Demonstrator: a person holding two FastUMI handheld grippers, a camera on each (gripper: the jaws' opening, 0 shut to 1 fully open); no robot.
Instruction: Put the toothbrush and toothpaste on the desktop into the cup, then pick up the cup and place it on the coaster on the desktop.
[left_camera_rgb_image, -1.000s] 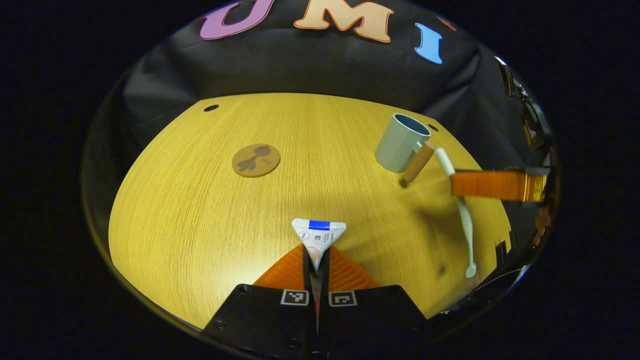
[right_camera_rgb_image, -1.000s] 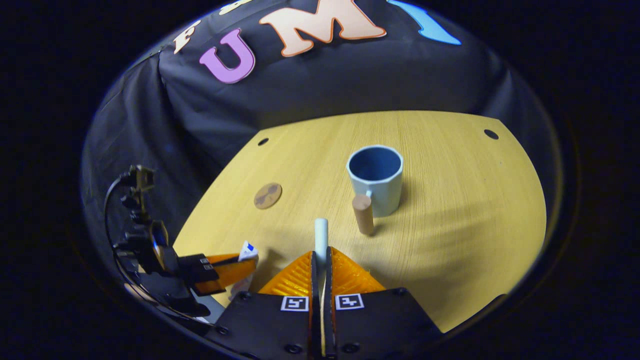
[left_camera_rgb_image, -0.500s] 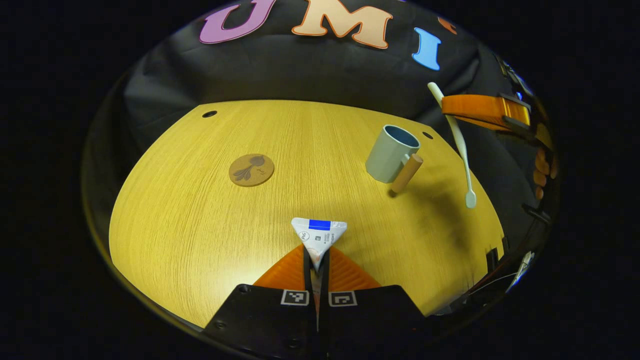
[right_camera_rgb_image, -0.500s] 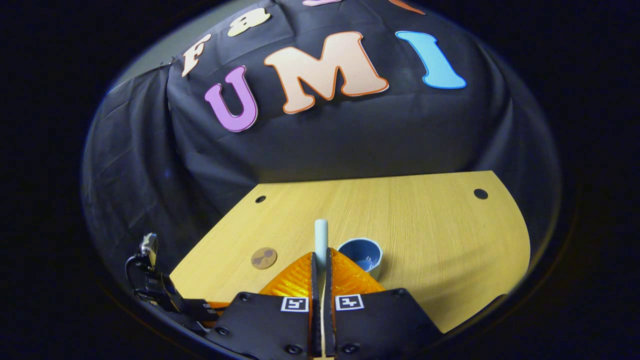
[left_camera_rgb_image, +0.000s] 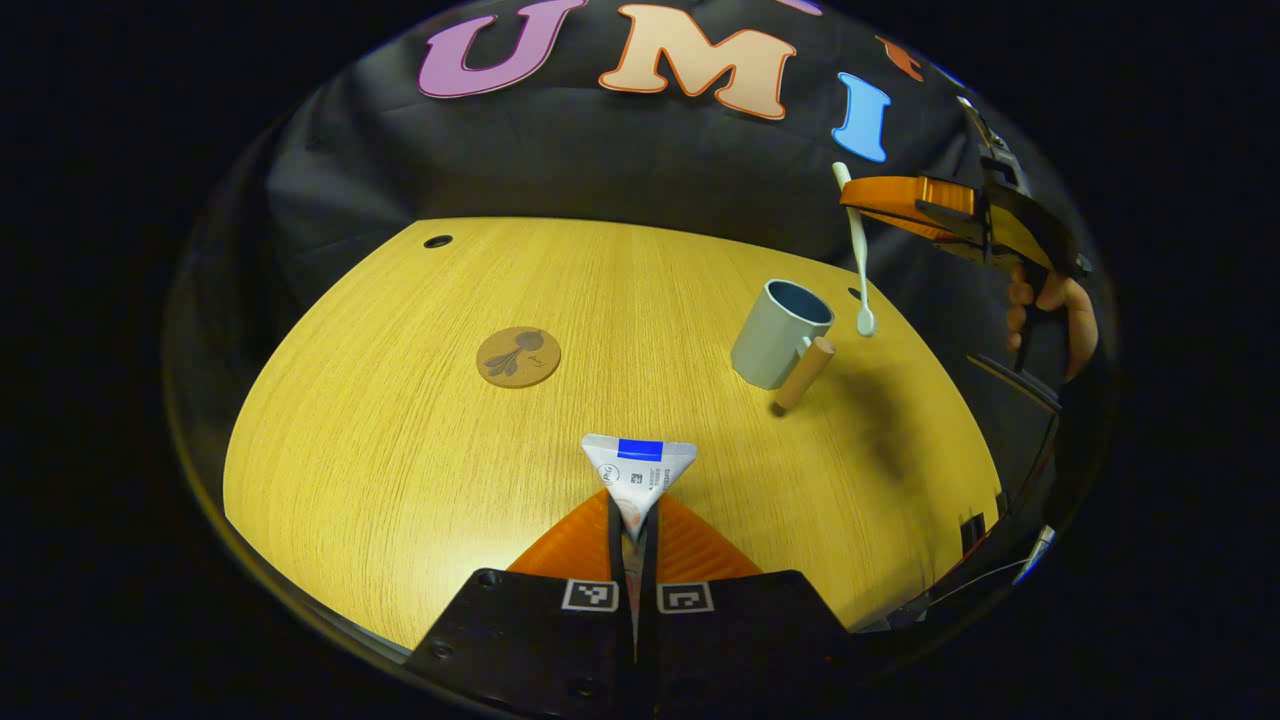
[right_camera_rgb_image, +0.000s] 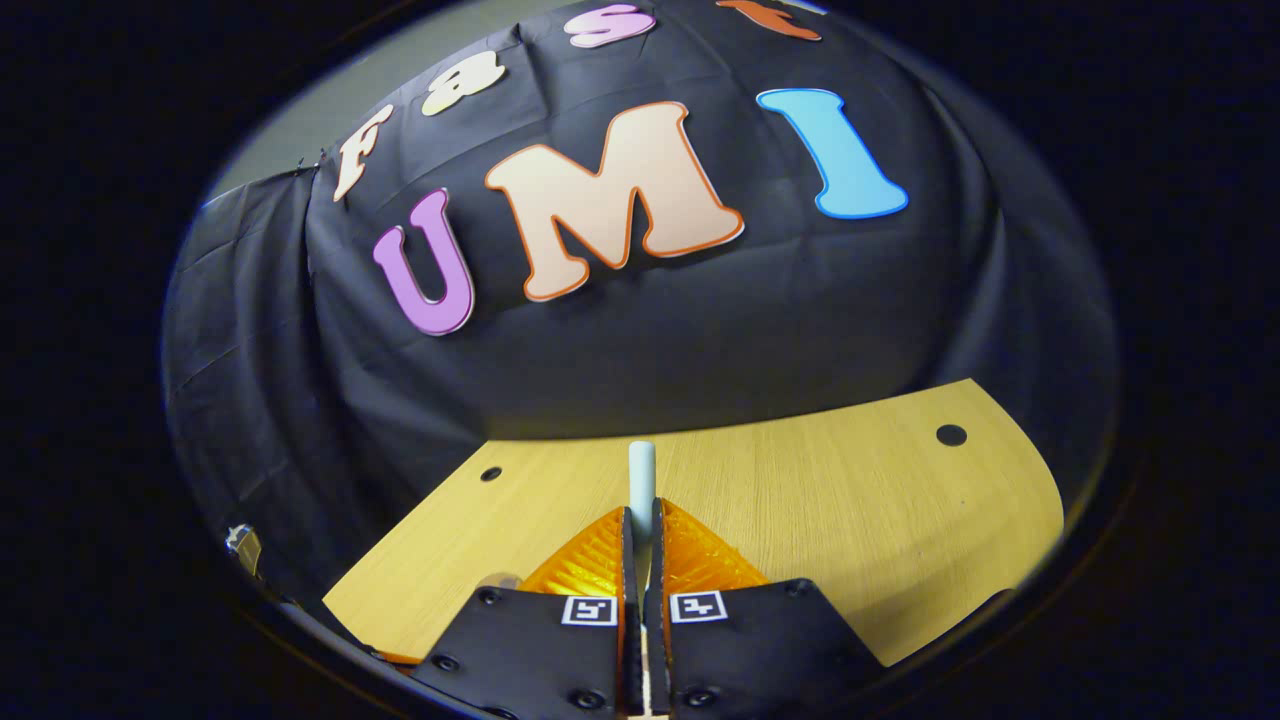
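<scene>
On the tabletop (left_camera_rgb_image: 400, 450), the coaster (left_camera_rgb_image: 518, 356) lies left. The left gripper (left_camera_rgb_image: 635, 520) pinches the toothpaste (left_camera_rgb_image: 638, 467) in its jaws. Right, the cup (left_camera_rgb_image: 780, 320) stands; beside and above it, the right gripper (left_camera_rgb_image: 875, 195) clamps the hanging toothbrush (left_camera_rgb_image: 857, 250).

We see our right gripper (right_camera_rgb_image: 640, 535) clamped on the toothbrush (right_camera_rgb_image: 641, 478), its end poking forward above the wooden surface (right_camera_rgb_image: 850, 500).
</scene>
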